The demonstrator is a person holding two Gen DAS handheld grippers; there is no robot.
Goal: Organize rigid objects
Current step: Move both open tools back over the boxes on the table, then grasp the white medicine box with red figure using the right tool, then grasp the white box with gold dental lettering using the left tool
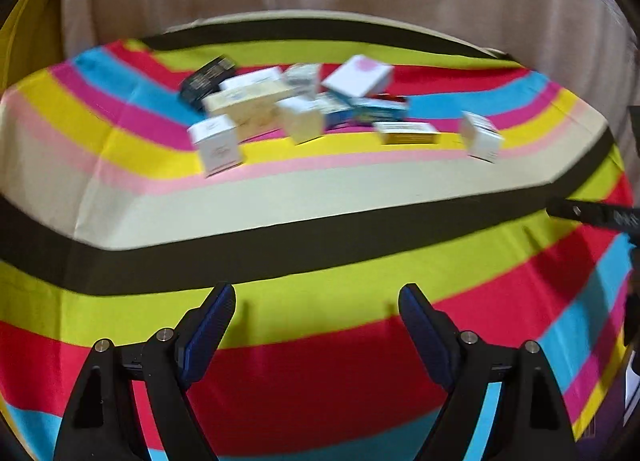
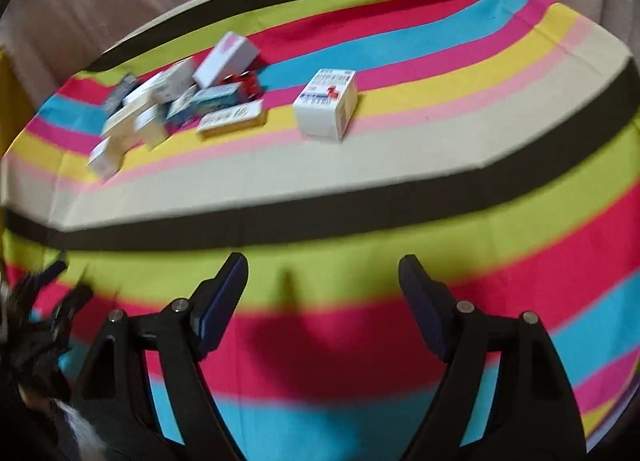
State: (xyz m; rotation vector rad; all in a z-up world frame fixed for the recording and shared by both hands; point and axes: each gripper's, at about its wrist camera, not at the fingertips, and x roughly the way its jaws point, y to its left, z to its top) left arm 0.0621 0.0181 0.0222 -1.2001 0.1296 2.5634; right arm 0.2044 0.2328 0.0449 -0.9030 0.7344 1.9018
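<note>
Small boxes [image 1: 296,109] lie heaped on the striped cloth [image 1: 320,197]; both grippers' fingers [image 1: 208,325] [image 2: 222,301] gape wide, empty.

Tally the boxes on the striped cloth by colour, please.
White or cream boxes: about 7
Blue or teal boxes: 2
Black box: 1
Yellow-edged box: 1
Red box, mostly hidden: 1
Total: about 12; blur and overlap make it uncertain.
</note>
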